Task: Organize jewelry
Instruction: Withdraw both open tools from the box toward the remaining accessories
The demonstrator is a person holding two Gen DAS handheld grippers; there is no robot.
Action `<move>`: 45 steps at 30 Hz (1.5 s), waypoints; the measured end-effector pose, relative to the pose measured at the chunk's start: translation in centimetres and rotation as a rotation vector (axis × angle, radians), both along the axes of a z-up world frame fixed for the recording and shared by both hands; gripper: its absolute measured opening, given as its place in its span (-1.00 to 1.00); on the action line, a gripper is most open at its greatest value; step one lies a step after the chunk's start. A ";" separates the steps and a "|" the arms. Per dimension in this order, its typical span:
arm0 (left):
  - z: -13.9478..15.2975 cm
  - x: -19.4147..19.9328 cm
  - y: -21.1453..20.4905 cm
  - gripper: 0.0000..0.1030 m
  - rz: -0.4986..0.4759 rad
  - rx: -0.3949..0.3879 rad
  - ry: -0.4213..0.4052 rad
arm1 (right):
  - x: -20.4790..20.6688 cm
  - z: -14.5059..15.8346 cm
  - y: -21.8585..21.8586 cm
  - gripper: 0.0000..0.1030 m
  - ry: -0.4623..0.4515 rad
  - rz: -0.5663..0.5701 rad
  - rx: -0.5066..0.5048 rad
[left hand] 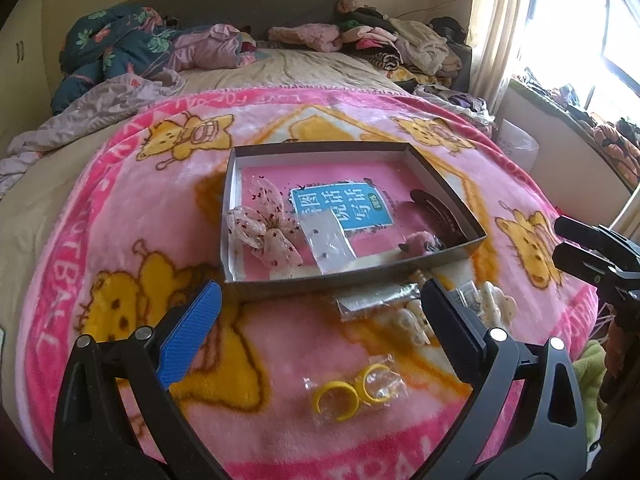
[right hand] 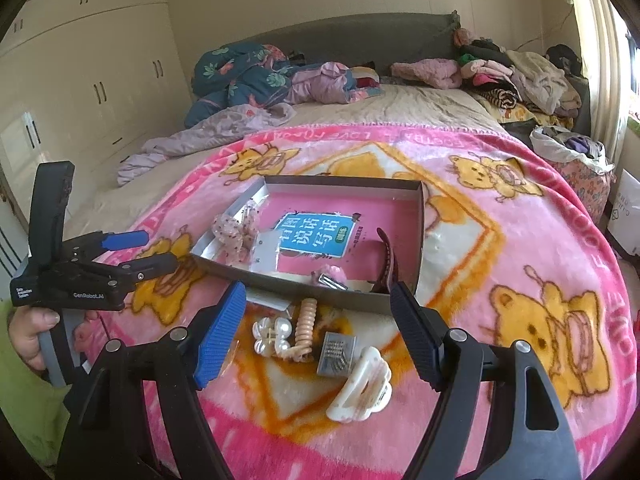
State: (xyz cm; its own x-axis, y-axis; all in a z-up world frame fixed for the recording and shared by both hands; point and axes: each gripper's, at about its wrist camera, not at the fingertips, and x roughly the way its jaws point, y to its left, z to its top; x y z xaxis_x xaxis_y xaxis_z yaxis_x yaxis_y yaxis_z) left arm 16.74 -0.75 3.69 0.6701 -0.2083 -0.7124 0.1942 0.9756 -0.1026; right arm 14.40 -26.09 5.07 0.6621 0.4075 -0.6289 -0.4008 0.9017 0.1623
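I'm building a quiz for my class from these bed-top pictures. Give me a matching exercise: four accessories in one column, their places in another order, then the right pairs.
Things:
1. sheer spotted fabric bow
2. yellow plastic rings in a clear bag
3. dark maroon hair claw
4. white plastic hair claw

Places:
A. on the pink blanket, nearest the left gripper
B. in the box, left end
C. on the blanket, before the right gripper
D. in the box, right end

Pairs: 1-B, 2-A, 3-D, 4-C

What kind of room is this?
A bedroom, most likely. There's a big bed with a pink blanket, piles of clothes at its head, and a wardrobe along the wall.
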 end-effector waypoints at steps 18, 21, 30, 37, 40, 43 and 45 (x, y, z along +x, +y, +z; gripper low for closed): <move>-1.4 -3.7 -1.1 0.81 -0.016 0.011 0.013 | -3.5 -2.4 -0.3 0.43 0.044 0.028 -0.038; -1.7 -4.0 -1.4 0.81 -0.024 0.016 0.019 | -3.8 -3.0 -0.4 0.43 0.057 0.028 -0.043; -2.7 -4.5 -3.2 0.81 -0.061 0.035 0.038 | -4.6 -5.1 -1.1 0.43 0.095 0.018 -0.059; -3.8 -3.8 -4.9 0.81 -0.095 0.055 0.061 | -4.8 -6.3 -2.0 0.43 0.110 -0.007 -0.066; -4.4 -3.4 -5.5 0.81 -0.110 0.055 0.080 | -4.7 -6.7 -2.5 0.43 0.119 -0.022 -0.060; -5.1 -2.6 -6.1 0.81 -0.116 0.044 0.104 | -4.4 -7.2 -2.8 0.43 0.129 -0.035 -0.056; -5.5 -2.2 -6.2 0.81 -0.116 0.034 0.118 | -4.2 -7.5 -2.8 0.43 0.137 -0.039 -0.054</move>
